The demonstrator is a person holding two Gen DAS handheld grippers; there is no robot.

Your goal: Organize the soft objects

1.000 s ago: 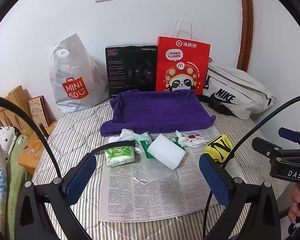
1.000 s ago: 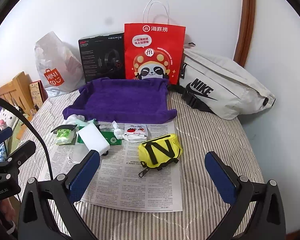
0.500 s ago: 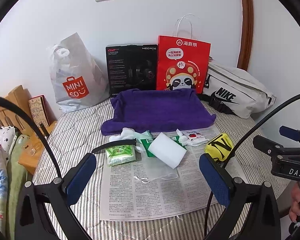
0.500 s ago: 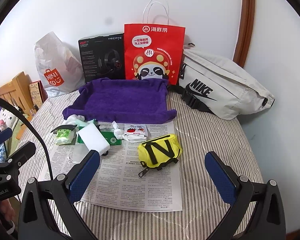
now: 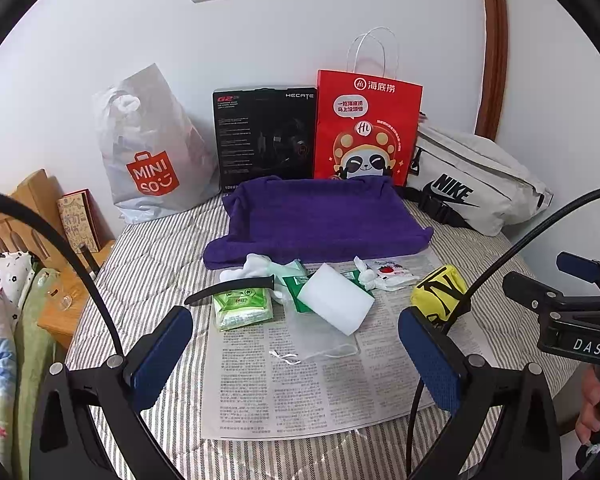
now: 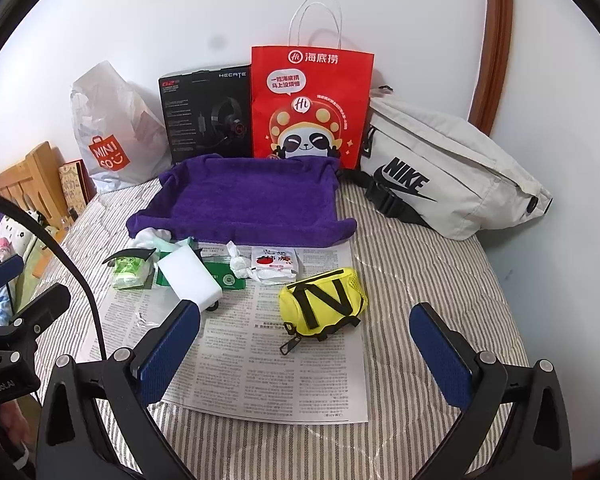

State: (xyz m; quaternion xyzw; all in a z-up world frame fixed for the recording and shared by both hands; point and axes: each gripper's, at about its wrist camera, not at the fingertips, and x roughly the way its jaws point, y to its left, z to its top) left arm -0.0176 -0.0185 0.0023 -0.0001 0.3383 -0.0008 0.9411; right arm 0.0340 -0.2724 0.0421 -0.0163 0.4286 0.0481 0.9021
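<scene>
The yellow pouch [image 6: 323, 305] lies on the newspaper [image 6: 260, 368] ahead of the right hand-held gripper [image 6: 305, 354], fingers apart, empty; the left hand-held gripper [image 5: 296, 358] likewise; striped bed [image 6: 420, 280] against a white wall.

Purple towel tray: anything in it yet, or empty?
Empty. The purple towel tray shows only bare fabric inside; the yellow pouch and white sponge lie on the newspaper in front.

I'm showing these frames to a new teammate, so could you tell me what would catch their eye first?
Probably the bright red panda bag standing against the wall, with the purple towel tray lying empty just in front of it. Next, the yellow pouch on the newspaper, right of a small clutter around a white sponge block. Both open claws, left and right, frame the scene, holding nothing.
</scene>
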